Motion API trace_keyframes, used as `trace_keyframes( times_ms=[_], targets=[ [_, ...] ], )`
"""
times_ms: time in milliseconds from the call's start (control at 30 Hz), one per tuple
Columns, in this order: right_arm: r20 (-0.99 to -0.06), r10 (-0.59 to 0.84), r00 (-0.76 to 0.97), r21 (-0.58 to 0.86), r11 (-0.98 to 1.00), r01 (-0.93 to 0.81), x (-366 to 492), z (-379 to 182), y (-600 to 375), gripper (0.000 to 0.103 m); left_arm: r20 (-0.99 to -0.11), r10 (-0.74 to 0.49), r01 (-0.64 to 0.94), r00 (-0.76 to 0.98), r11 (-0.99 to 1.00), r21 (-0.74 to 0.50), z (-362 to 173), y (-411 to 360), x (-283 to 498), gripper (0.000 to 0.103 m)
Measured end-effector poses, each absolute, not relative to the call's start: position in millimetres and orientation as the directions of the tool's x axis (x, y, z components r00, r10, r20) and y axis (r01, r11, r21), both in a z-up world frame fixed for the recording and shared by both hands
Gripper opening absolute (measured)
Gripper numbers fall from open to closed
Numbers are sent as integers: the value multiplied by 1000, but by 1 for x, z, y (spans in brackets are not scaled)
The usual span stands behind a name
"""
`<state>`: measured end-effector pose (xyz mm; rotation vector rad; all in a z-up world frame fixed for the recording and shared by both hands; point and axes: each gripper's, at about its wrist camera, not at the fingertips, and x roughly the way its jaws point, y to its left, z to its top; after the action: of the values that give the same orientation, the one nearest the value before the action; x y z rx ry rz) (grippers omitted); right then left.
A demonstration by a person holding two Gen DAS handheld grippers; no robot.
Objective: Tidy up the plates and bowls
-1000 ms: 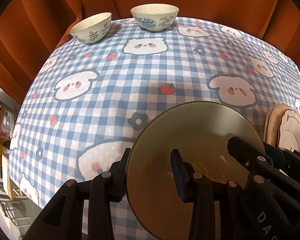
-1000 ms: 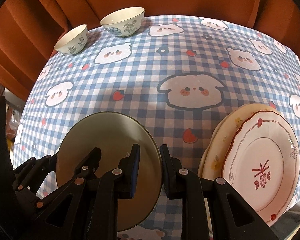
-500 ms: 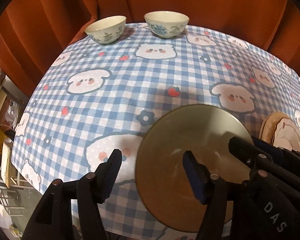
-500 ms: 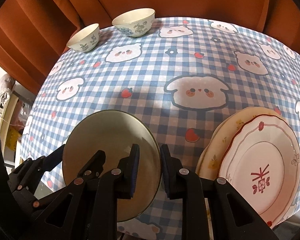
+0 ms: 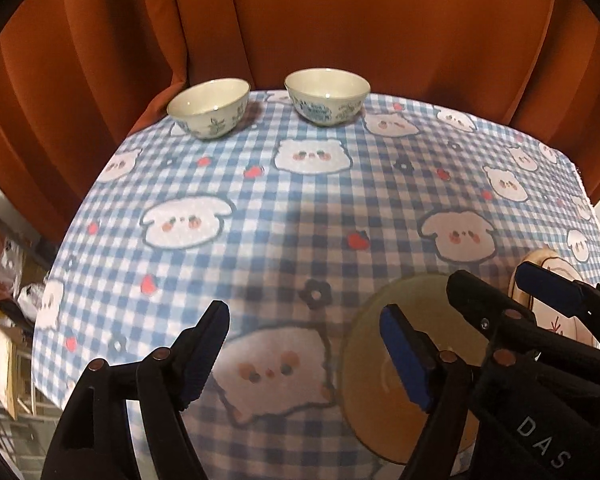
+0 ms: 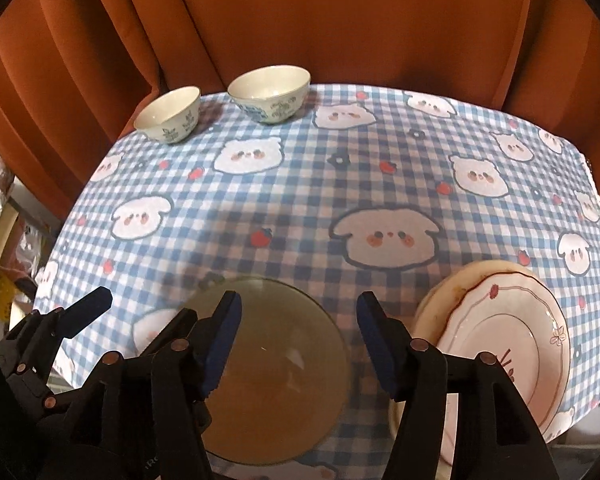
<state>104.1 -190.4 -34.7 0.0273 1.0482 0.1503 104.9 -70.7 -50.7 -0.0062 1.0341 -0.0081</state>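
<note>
A plain olive-tan plate [image 6: 280, 364] lies flat on the checked tablecloth [image 6: 300, 200] near the front edge; it also shows in the left wrist view [image 5: 384, 392]. My right gripper [image 6: 298, 340] is open above its right part, holding nothing. My left gripper [image 5: 306, 352] is open to the plate's left, its right finger over the plate's rim. A stack of two patterned plates [image 6: 508, 344] lies at the front right. Two white bowls with blue-green prints stand at the far left edge, a small one [image 5: 209, 108] and a larger one [image 5: 327, 95].
An orange curtain [image 5: 340, 20] hangs close behind the table. The table's left edge drops off to cluttered furniture [image 5: 8, 320] below. The cloth's front edge lies just under both grippers.
Both grippers have opened and let go of the olive plate, which now lies on the cloth. Both have pulled back and up; the left one has shifted left.
</note>
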Motion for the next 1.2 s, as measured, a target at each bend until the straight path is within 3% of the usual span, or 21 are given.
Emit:
trace_keyframes(
  times_ms=[400,1200],
  targets=[
    [-874,37,484,22,999,-37,120,-33,-120,68,-869,-97,67,485,995,-74,-56,-3,130,79],
    [-843,17,537,56,997,55,246,-18,-6,68,-839,-54,83,542,997,-11,-42,104,268,79]
  ],
)
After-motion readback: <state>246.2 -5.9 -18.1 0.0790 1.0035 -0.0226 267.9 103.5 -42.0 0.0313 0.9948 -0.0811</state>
